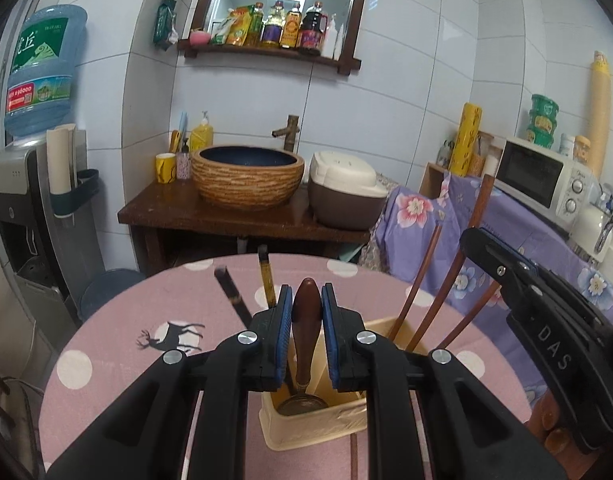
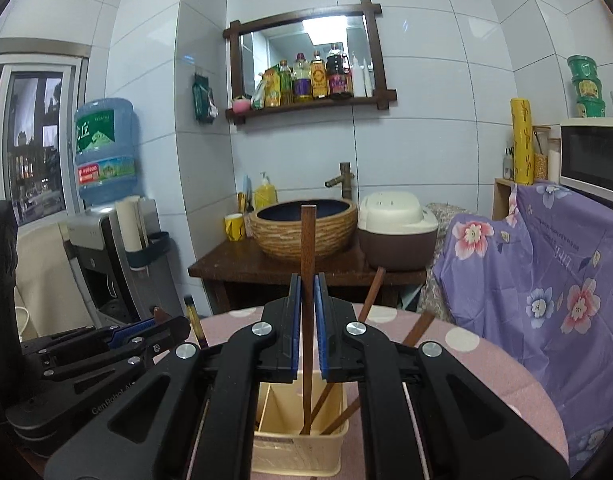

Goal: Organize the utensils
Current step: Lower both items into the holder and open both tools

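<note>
A wooden spoon (image 1: pixel 305 332) is held upright in the left tongs (image 1: pixel 305 300) and a chopstick (image 2: pixel 307 280) in the right tongs (image 2: pixel 307 312), both lowered into the divided holder (image 1: pixel 318 420) near the surface's (image 1: pixel 106 360) edge, apparently to sort each by compartment.
</note>
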Available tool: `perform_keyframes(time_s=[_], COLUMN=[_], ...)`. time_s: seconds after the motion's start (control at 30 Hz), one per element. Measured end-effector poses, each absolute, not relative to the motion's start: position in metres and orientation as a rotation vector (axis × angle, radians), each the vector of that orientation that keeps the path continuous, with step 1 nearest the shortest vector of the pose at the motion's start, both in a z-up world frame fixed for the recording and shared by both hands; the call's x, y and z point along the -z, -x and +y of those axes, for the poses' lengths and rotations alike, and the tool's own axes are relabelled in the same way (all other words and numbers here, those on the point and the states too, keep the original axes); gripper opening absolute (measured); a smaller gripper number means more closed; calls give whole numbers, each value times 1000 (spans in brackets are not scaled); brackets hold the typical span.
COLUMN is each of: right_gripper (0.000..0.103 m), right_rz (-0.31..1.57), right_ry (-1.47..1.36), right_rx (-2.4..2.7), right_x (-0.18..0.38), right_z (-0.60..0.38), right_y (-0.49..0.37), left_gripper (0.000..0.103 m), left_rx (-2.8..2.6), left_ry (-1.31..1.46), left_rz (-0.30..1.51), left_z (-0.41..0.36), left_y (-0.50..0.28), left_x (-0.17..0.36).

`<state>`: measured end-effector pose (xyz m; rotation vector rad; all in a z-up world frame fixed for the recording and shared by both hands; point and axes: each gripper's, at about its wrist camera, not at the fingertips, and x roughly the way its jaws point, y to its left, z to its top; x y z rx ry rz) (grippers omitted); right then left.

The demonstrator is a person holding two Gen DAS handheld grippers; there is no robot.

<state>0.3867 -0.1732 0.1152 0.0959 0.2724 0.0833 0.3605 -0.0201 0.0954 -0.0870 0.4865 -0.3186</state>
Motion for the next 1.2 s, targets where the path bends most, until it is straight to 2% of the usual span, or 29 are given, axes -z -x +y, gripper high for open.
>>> perform_keyframes(time_s=[0.23,0.43,0.53,0.57,0.6,0.67,0.7,0.8,1.0,1.2], right_gripper=[8,8,8,8,8,9,13,42,43,42], right_rz=[302,312,295,290,285,265,260,265,333,506], right_ry=[-77,-78,-43,-35,-25,-9,-8,-43,-39,-60], right_rx=[-71,-85,-72,-72,-74,-79,-85,-109,-72,1], right_x=[-95,-90,-86,-86,-86,-88,-89,-88,-70,-23], right_z=[-172,-175,-173,-172,-171,-170,-170,-173,-180,-196], right_y=[-387,-384,-379,-376,-372,-362,-356,-334,-295,-284], left_gripper=[16,16,19,24,33,43,47,58,60,60], left_rx=[297,301,299,301,301,293,290,291,295,273], left_ry=[100,94,95,93,92,94,93,100,109,91], left_rz=[545,540,522,517,508,480,469,454,510,576], left_z=[-15,-13,-12,-11,-9,-4,-2,7,13,14], left_y=[-369,-364,-354,-350,-344,-333,-326,-308,-285,-273], left_x=[-69,-68,-68,-69,-71,-73,-74,-70,-47,-16])
